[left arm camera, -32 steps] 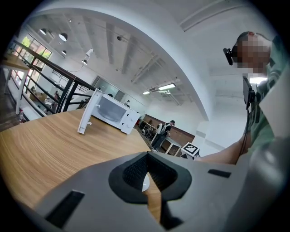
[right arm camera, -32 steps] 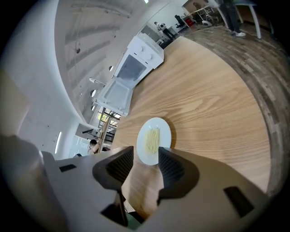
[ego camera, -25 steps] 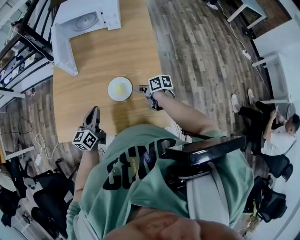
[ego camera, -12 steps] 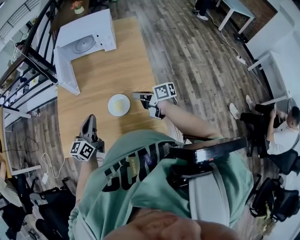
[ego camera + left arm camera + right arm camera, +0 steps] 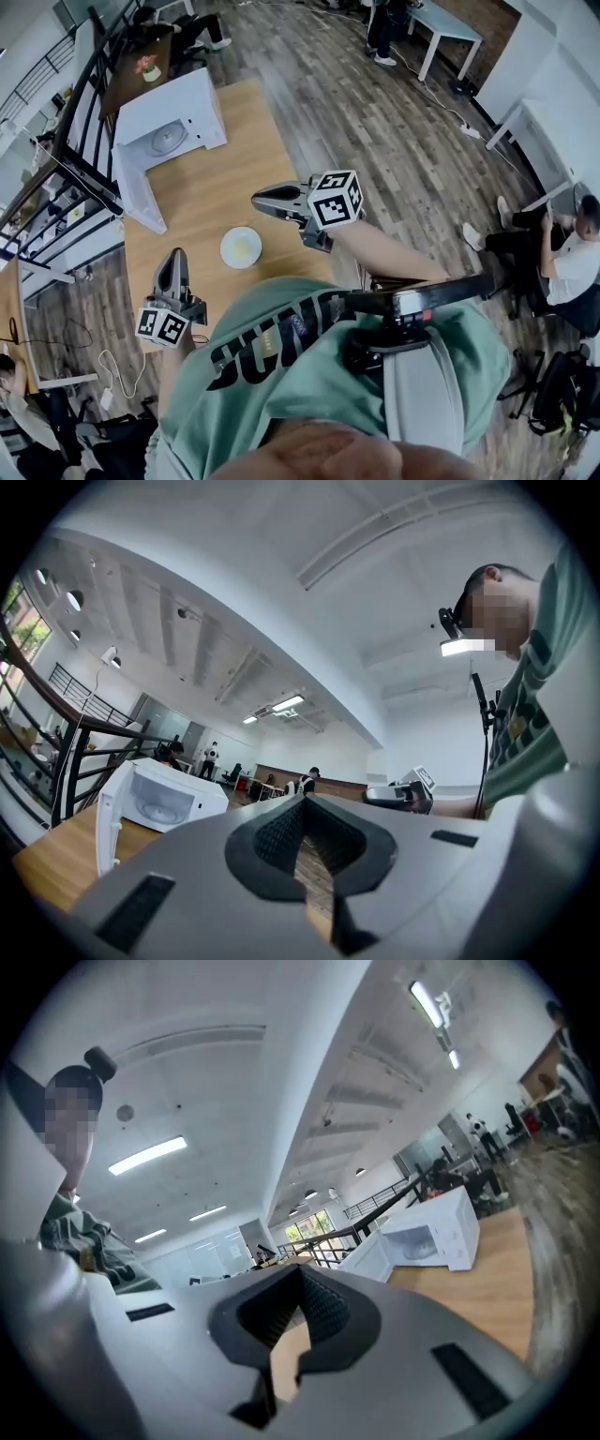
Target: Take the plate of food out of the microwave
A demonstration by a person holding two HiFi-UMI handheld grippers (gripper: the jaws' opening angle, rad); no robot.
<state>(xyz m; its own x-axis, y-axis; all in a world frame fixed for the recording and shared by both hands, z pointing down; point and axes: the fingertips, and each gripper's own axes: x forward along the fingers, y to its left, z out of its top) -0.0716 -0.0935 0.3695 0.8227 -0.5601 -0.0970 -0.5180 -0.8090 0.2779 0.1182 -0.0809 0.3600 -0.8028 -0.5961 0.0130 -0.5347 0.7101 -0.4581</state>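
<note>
Plate of food (image 5: 241, 247) is sitting out on the bare wood of the table (image 5: 225, 150), well apart from the microwave (image 5: 173, 117). The microwave is standing at 11 o'clock from it, with its door (image 5: 136, 192) hanging wide and only the turntable showing inside. Judging from that, the taking-out is looking finished. The dish is lying where it is needing no support, which is likely why neither claw is gripping it.

The right gripper (image 5: 259, 198) is hovering at 1 o'clock from the plate, apart from it and pointing toward 9 o'clock in the head view. Its jaws have just been closing and are meeting tip to tip with nothing between them. The right gripper view is showing only table wood through the slit behind the pads.

The left gripper (image 5: 174, 258) is hanging at 8 o'clock from the plate, near the table's front edge, and pointing toward 12. Its jaws are likewise pressing together on nothing.

Both tools are looking out level toward the microwave rather than down at the dish. That is reading as a parked, hands-off posture.
</note>
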